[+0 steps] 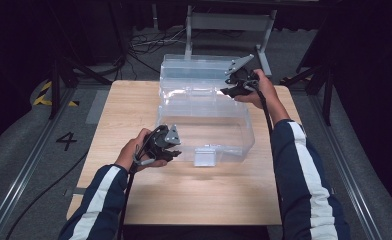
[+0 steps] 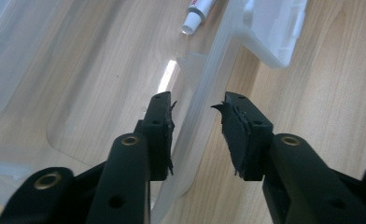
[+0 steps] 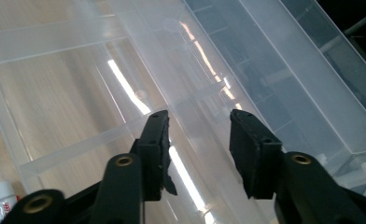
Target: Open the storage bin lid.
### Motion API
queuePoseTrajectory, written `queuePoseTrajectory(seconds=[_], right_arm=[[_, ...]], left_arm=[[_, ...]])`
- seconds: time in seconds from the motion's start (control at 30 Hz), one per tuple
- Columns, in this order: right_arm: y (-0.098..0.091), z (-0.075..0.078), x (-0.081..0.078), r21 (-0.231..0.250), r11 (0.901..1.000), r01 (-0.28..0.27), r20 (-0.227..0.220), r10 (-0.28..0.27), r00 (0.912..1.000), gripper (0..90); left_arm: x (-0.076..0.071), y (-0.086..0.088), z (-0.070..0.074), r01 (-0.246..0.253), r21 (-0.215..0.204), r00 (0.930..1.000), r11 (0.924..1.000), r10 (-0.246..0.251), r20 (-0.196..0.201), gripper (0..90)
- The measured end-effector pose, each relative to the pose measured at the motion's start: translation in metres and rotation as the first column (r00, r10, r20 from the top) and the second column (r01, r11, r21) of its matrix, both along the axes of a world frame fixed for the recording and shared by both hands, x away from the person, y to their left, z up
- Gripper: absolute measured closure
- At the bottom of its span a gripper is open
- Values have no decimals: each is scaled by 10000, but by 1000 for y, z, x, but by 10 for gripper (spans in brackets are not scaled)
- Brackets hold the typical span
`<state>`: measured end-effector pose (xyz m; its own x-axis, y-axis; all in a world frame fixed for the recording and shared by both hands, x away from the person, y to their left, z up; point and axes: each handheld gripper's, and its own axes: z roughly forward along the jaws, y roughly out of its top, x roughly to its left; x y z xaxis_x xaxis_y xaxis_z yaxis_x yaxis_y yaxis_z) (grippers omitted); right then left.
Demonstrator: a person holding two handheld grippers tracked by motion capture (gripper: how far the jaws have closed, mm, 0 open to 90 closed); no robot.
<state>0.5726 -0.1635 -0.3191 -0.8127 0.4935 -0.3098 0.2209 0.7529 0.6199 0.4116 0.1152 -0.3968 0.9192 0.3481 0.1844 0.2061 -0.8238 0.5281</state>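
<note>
Nearest the lens, left gripper (image 2: pixel 197 122), jaws wide and holding nothing, straddling the front wall of the clear box (image 1: pixel 234 131) from above — probably set there to clamp and steady that wall. Farther off, right gripper (image 1: pixel 232 86), jaws likewise wide and empty, poised over the back rim where the lid (image 1: pixel 194 65) hinges, seemingly ready to take the lid or brace the box. Lid standing open behind the box, latch (image 1: pixel 204 156) hanging at the front. Box resting mid-table (image 1: pixel 124 105), slightly toward the far edge. Small white tube (image 2: pixel 199 14) lying on the box floor, possibly the item to fetch or shut in.
</note>
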Motion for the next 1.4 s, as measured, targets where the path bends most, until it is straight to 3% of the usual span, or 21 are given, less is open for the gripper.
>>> queuePoseTrajectory(seconds=[0.17, 0.27, 0.4, 0.77, 1.1, 1.27, 1.4], right_arm=[[6, 1, -2, -534, 9986, -51, 236, 64, 9997, 621], [13, 1, -3, -1216, 9925, -126, 468, 184, 9987, 637], [20, 6, -4, -1603, 9867, -265, 357, 326, 9988, 679], [22, 12, -6, -1679, 9819, -877, 39, 896, 9960, 777], [26, 19, -12, -2075, 9670, -1480, -271, 1455, 9890, 836], [28, 22, -15, -2389, 9554, -1738, -363, 1700, 9848, 849], [28, 25, -19, -2405, 9522, -1885, -458, 1828, 9821, 855]], left_arm=[[3, -4, -3, 3, 142, 10000, 9999, -4, 40, 719], [6, -9, -6, 85, 447, 9999, 9990, -79, -124, 730], [7, -12, -7, 100, 563, 9998, 9984, -90, -191, 737], [10, -12, -12, 19, 122, 9986, 9999, -13, -536, 737], [12, -12, -14, 70, 68, 9970, 10000, -64, -771, 728], [12, -12, -14, 71, 69, 9972, 10000, -65, -745, 727], [12, -12, -14, 66, 66, 9972, 10000, -61, -741, 726]])
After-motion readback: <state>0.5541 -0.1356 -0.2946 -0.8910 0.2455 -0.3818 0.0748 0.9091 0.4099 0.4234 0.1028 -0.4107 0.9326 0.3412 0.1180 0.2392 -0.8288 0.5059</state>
